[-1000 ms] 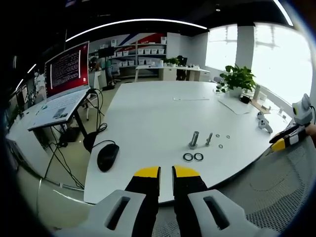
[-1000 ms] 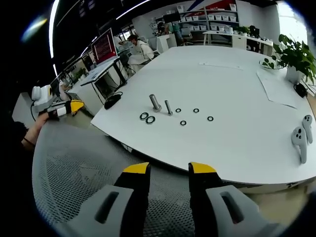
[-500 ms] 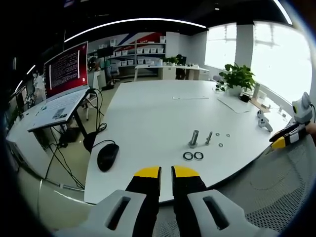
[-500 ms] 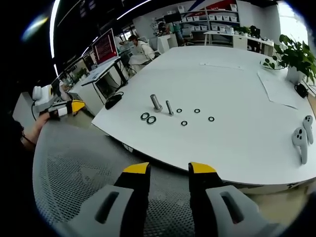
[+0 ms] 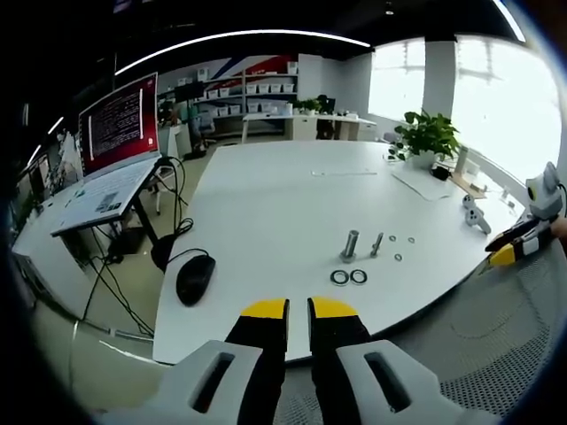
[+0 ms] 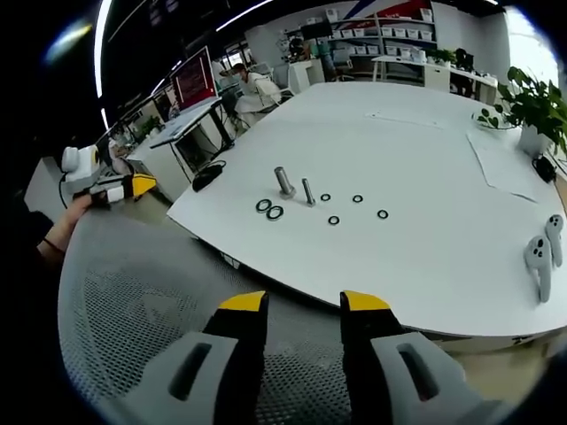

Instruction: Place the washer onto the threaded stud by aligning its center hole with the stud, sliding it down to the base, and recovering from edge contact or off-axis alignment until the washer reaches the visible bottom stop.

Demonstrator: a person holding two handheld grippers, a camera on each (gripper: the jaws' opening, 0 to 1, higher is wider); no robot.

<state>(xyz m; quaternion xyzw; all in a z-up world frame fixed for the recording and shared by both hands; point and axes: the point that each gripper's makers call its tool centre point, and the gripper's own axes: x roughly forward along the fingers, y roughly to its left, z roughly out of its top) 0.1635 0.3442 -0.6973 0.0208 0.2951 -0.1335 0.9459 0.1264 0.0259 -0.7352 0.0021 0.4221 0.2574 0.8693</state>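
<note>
In the left gripper view, the left gripper rises from the bottom centre, its yellow-tipped black jaws set narrow with only a thin gap, holding nothing. Just above them lies the near edge of the white round worktop. Right of centre on it lie two large dark ring washers side by side, with the thick upright steel stud and a thinner threaded stud just behind them. A black computer mouse sits at the worktop's left edge.

In the right gripper view, the right gripper stands at the bottom centre, jaws wider apart and empty, over a grey mesh chair back. Small washers are scattered right of the studs.
</note>
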